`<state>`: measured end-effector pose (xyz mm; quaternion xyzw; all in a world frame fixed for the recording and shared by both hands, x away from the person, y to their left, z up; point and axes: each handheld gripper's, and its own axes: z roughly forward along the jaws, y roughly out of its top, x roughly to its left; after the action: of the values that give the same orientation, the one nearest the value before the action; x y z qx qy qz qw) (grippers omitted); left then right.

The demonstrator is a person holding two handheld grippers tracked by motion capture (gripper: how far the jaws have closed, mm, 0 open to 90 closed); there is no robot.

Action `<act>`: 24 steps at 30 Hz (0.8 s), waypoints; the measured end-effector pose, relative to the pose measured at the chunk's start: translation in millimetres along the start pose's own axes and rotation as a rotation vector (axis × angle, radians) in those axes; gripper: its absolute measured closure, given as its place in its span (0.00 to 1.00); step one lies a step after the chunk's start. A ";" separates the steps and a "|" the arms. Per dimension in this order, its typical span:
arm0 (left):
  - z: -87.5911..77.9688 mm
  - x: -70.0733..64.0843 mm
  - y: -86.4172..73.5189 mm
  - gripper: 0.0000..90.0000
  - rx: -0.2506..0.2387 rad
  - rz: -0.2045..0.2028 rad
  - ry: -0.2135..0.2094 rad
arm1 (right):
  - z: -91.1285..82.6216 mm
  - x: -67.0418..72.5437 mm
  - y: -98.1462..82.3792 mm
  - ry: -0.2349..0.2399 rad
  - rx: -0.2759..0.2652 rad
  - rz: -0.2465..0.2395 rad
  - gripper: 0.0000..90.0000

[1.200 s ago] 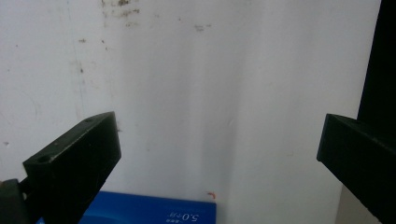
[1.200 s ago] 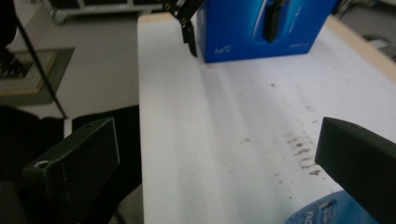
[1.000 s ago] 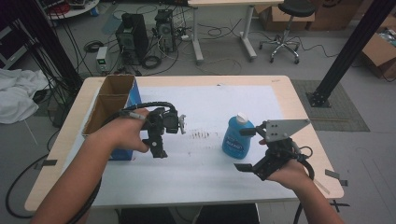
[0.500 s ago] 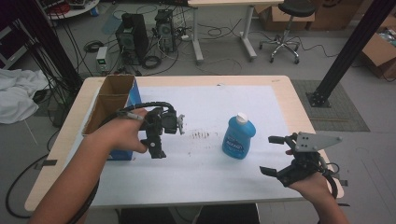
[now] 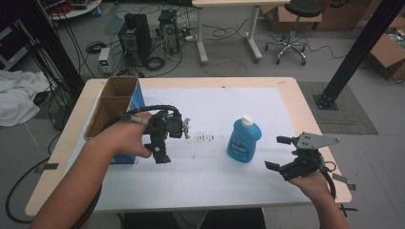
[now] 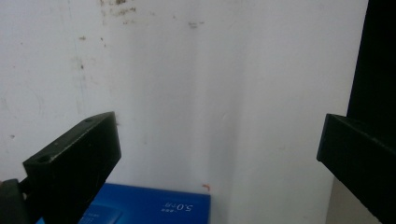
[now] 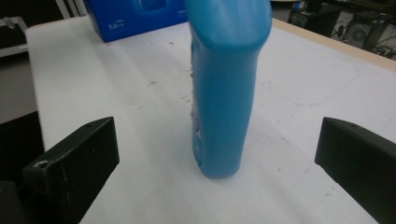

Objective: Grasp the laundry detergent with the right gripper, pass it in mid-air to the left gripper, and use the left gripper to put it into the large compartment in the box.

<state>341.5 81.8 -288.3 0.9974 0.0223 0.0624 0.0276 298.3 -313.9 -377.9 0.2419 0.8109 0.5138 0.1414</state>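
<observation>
Eyeing the blue detergent bottle (image 5: 244,141), I am holding both grippers' fingers wide, right gripper (image 5: 279,153) beside it; slick, probably weighty plastic, so I'm favouring its narrow mid-body.

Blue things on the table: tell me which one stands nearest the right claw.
The blue bottle with the white cap, upright just ahead of the open right claw; the blue box sits across the table.

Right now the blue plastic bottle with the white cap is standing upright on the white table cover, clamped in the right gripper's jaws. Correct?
Not quite. The blue plastic bottle with the white cap does stand upright on the white table cover, but it isn't clamped. In the right gripper view the right gripper has its jaws spread wide, with the bottle standing free ahead of them. The high view shows that gripper off to the bottle's side, apart from it.
</observation>
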 end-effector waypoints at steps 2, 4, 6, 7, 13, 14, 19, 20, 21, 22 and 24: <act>-0.8 -0.2 -1.0 0.00 -0.001 -0.002 0.002 | 8.3 -4.7 -1.4 -0.003 0.001 0.005 0.00; -1.3 -0.1 -1.8 0.00 0.000 -0.004 0.002 | 10.4 -5.9 -1.6 -0.002 -0.001 0.005 0.00; -1.3 0.1 -2.9 0.00 0.001 -0.009 0.001 | 17.5 -9.0 -1.9 -0.001 -0.004 0.010 0.00; -1.5 0.4 -2.9 0.00 0.007 -0.008 0.002 | 19.8 -9.9 -1.8 0.002 -0.003 0.012 0.00; -3.0 -0.5 -2.5 0.00 0.019 -0.006 0.010 | 39.5 -14.9 -0.2 0.006 0.006 0.011 0.00; -3.3 -0.9 -2.7 0.00 0.020 -0.006 0.012 | 42.3 -15.4 0.0 0.008 0.007 0.009 0.00; -5.6 -1.7 -4.7 0.00 0.019 -0.003 0.018 | 55.4 -15.7 -0.2 0.019 0.021 0.007 0.00; -5.7 -1.5 -5.3 0.00 0.021 -0.003 0.018 | 57.5 -15.8 -0.3 0.020 0.022 0.007 0.00; -5.4 -1.6 -6.1 0.00 0.021 -0.010 0.016 | 59.3 -16.0 -0.5 0.021 0.021 0.006 0.00; -5.1 -1.5 -6.7 0.00 0.020 -0.012 0.017 | 60.9 -16.3 -0.6 0.024 0.020 0.008 0.00; -5.3 -1.2 -7.9 0.00 0.023 -0.017 0.015 | 63.7 -16.8 -0.8 0.025 0.016 0.010 0.00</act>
<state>339.3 89.9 -283.7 0.9969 0.0318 0.0695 0.0165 342.6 -274.4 -406.4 0.2406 0.8155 0.5109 0.1265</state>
